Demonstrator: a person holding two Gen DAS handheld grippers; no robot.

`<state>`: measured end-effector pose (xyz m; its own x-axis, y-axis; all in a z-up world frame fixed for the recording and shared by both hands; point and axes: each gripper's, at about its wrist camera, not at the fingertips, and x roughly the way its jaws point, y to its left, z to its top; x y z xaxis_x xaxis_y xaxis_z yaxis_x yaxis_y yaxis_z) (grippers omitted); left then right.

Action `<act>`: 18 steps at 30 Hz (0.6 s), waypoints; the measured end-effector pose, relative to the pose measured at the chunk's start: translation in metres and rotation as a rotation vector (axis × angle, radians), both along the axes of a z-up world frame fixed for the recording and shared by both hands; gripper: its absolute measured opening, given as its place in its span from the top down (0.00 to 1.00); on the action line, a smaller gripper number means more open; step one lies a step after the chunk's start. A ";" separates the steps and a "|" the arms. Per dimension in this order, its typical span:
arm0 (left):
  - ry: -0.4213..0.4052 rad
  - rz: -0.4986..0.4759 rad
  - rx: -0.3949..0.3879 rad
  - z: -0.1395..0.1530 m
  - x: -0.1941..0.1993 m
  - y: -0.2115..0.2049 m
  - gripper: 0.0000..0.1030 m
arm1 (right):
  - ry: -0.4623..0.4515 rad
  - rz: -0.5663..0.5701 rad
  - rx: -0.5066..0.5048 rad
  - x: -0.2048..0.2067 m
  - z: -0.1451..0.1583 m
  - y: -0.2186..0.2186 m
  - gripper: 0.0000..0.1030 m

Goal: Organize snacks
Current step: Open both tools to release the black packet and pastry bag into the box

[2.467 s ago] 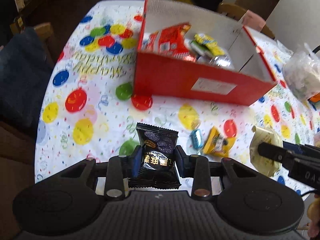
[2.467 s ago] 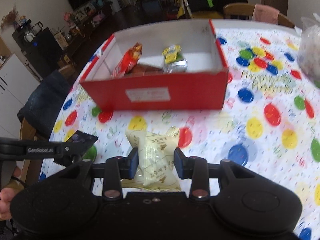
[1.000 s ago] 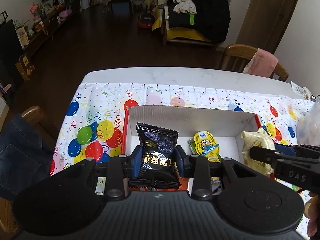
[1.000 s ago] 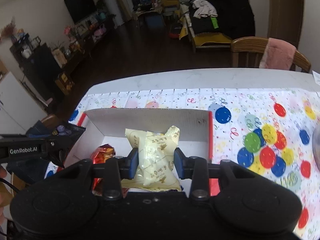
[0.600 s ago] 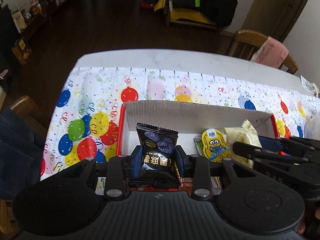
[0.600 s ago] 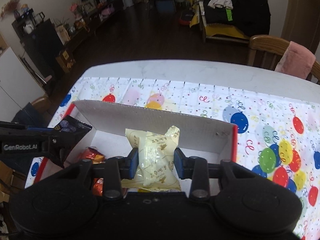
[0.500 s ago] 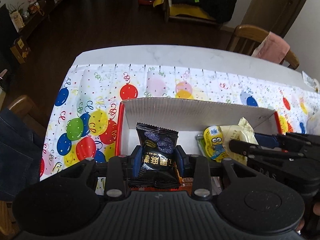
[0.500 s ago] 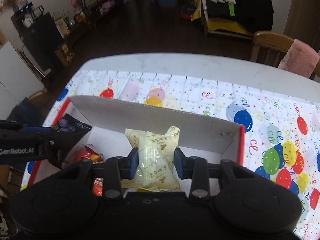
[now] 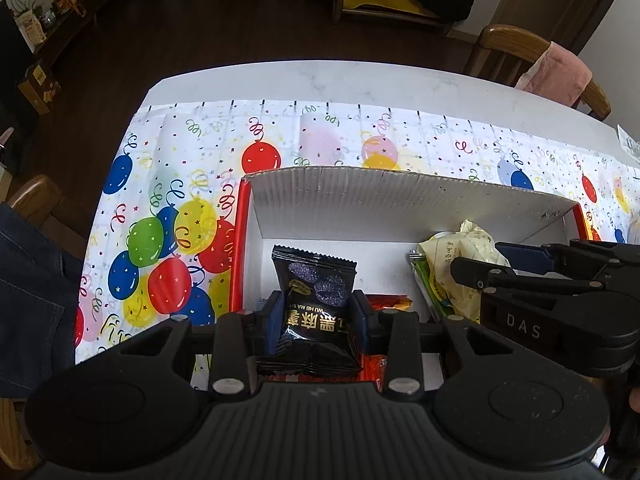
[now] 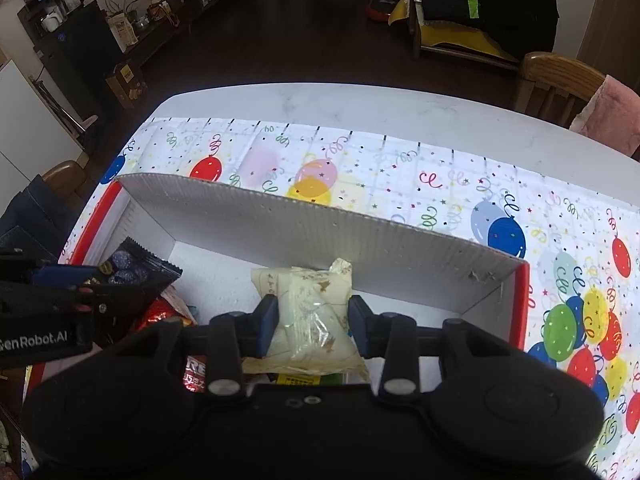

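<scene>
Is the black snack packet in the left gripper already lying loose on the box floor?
No, the black packet sits clamped between the left gripper pads.

Left gripper [image 9: 315, 322]: pointed steeply down over the box, blue pads [image 9: 273, 320] pressed on either side of a black snack packet [image 9: 316, 306] with gold lettering, packet upright between them.
Box [image 9: 400, 200]: red outside, white corrugated inside, open-topped, resting on the balloon-print tablecloth [image 9: 180, 200]. Contents: red wrappers [image 9: 390, 303] beneath the black packet; green-edged wrapper [image 9: 428, 284] toward the right.
Right gripper [image 9: 478, 262]: entered from the right, its jaws opening, with a cream snack packet [image 9: 460, 258] between them, over the box's right half.
Worktop [image 9: 360, 80]: white, bare beyond the cloth's far edge.
Wooden chair [image 9: 516, 48]: at the far right, pink cloth [image 9: 554, 74] draped over it.
</scene>
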<state>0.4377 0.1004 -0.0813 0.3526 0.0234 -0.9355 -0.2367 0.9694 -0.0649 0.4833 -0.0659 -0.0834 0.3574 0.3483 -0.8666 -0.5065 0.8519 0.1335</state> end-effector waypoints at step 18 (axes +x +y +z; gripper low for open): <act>-0.101 -0.030 -0.009 0.031 -0.035 -0.012 0.52 | -0.055 -0.008 0.072 -0.034 0.040 -0.023 0.56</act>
<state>0.4028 0.0884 -0.0500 0.4459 0.0037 -0.8951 -0.1995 0.9752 -0.0954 0.4497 -0.0891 -0.0432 0.4072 0.4055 -0.8184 -0.5076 0.8454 0.1663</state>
